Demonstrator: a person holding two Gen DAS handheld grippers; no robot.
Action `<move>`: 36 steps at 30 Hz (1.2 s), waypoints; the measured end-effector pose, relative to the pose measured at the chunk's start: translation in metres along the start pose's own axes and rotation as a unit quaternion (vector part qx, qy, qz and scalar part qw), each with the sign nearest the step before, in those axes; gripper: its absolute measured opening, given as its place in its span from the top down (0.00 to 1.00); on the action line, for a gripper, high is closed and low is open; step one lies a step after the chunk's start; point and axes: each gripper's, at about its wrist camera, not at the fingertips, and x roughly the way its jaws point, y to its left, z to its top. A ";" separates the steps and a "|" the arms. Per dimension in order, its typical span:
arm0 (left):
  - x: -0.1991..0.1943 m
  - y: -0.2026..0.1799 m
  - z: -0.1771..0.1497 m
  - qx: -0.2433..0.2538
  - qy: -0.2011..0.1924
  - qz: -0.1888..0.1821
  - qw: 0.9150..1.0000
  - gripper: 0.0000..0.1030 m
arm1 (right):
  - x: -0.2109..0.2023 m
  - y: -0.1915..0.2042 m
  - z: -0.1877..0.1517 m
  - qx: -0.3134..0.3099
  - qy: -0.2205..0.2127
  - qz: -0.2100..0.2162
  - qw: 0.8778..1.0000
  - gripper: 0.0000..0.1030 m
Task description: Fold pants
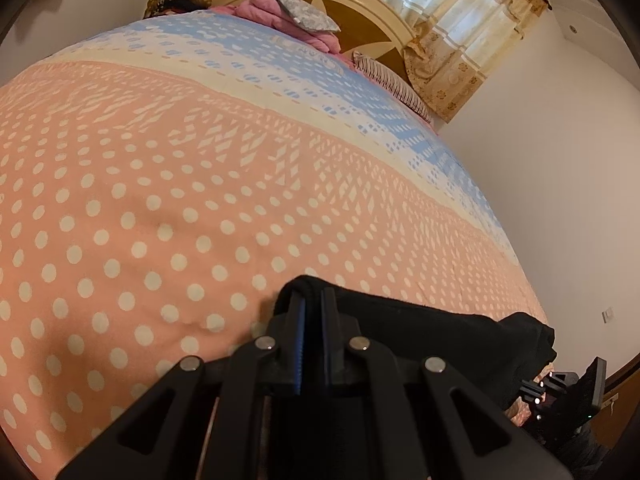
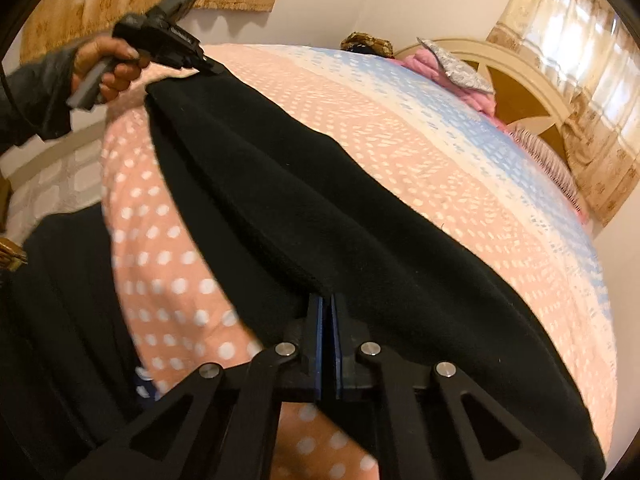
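Black pants (image 2: 304, 200) stretched between both grippers, over a bed (image 1: 160, 200) with a pink polka-dot and blue cover. Left gripper (image 1: 313, 304), lower centre of the left wrist view, jaws together, clamped on a bunched pants edge. Right gripper (image 2: 327, 308), lower centre of the right wrist view, jaws together, clamped on the other pants edge. Right view, upper left: left gripper again, held by a hand (image 2: 108, 66), pinching the far corner of the cloth. Pillows (image 1: 288, 16) and headboard (image 1: 360, 12) at top of frame, curtain (image 1: 460, 20) upper right.
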 end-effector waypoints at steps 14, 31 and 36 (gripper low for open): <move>-0.004 -0.002 -0.006 0.016 -0.006 0.006 1.000 0.90 | 0.006 0.011 -0.011 -0.023 0.035 0.011 0.999 0.96; -0.057 -0.061 -0.036 0.123 -0.050 0.047 0.990 0.60 | -0.034 -0.076 -0.069 0.183 0.027 -0.009 0.983 0.60; -0.011 -0.140 -0.057 0.186 -0.006 -0.031 0.982 0.59 | -0.083 -0.150 -0.138 0.376 -0.001 -0.066 0.924 0.60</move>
